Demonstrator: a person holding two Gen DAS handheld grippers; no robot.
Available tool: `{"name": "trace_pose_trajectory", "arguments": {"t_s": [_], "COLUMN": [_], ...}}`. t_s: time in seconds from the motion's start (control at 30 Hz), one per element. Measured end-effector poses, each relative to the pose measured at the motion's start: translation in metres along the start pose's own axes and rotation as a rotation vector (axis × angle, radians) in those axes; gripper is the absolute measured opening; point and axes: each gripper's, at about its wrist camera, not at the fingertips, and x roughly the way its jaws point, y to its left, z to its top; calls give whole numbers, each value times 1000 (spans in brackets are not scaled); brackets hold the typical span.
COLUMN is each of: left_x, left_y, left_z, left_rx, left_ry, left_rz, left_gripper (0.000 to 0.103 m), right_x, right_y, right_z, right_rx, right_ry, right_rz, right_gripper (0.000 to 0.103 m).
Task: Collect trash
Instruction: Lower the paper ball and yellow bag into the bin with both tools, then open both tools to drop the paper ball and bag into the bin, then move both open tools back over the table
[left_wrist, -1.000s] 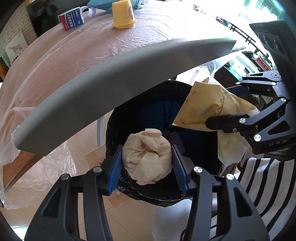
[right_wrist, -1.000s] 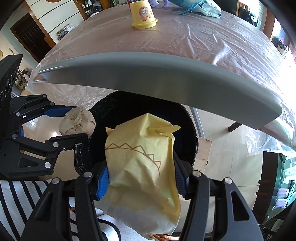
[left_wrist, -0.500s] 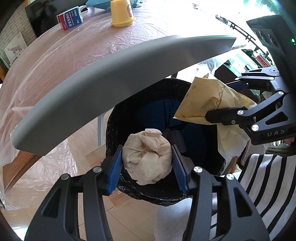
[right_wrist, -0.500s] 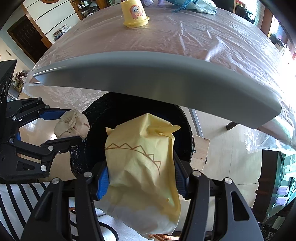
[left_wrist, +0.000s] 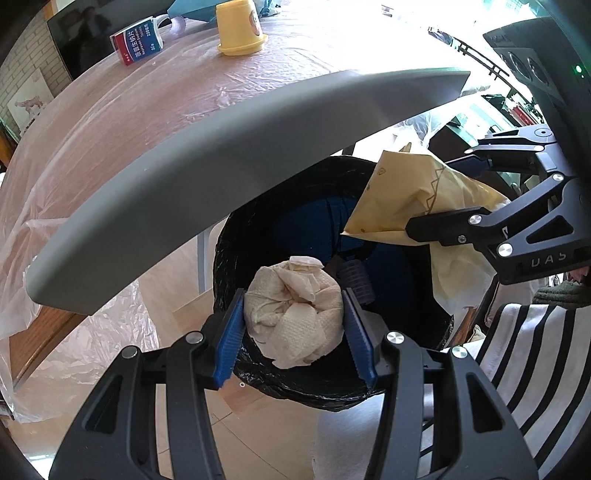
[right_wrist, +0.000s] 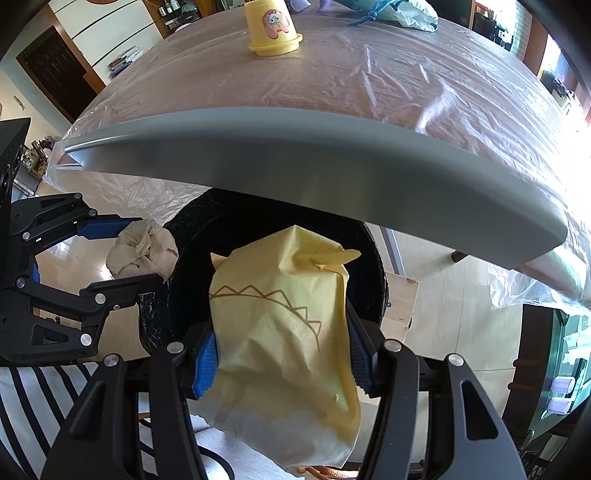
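**Holding two pieces of trash over the bin**

Hanging low in the centre of the left wrist view, the left gripper (left_wrist: 293, 328) has its blue-padded fingers (left_wrist: 228, 341) pinching a crumpled ball of beige paper towel (left_wrist: 295, 325) from both sides. The ball sits over the near rim of a round bin lined with a black bag (left_wrist: 258, 380), which fills the middle of the frame below the grey edge of the table (left_wrist: 221, 177).

At the right of that frame the right gripper (left_wrist: 439, 195) reaches in, clamped on a yellow paper bag (left_wrist: 399, 199) that hangs above the bin's right rim. In the right wrist view the same bag (right_wrist: 280, 332), printed with a brown zigzag arc, fills the centre, with the right gripper's fingers (right_wrist: 205, 363) pressing on its two sides; the bin's dark opening (right_wrist: 236, 229) shows behind its upper part.

The table carries a clear plastic sheet. At the upper part of the left wrist frame an upside-down yellow cup (left_wrist: 240, 31) stands on it, with a red, white and blue box (left_wrist: 137, 45) lying to its left. Striped black-and-white cloth (left_wrist: 535, 362) shows at the lower right.
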Motion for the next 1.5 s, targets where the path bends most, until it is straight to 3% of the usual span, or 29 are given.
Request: {"name": "trace_pose_trajectory", "arguments": {"t_s": [1.13,1.2,1.23,1.27,1.3,1.33,1.5], "left_x": [1,1,2,2,1,-2,-24], "left_y": [-4,-5,-6,-8,-10,-10,-7], "left_z": [-3,-3,-3,-3,-4,-5,-9], "left_rx": [-4,2,12,28,36,38,12], "left_ry": [-11,-15,-13,-14,-21,-32,-47], "left_rz": [16,-1,-4,8,26,29,-8], "left_gripper": [52,52,52,58,71,76,76], "right_x": [0,-1,-2,-2,-5,-7,-33], "right_y": [-3,-5,-6,-8,-11,-12,-17], "right_z": [8,7,7,6,5,4,-6], "right_rx": [6,15,23,31,45,51,60], "right_ry": [-14,-19,-24,-24,-29,-33,-41], "right_rz": [-20,-8,2,18,29,30,44], "right_gripper": [56,61,70,77,79,80,80]}}
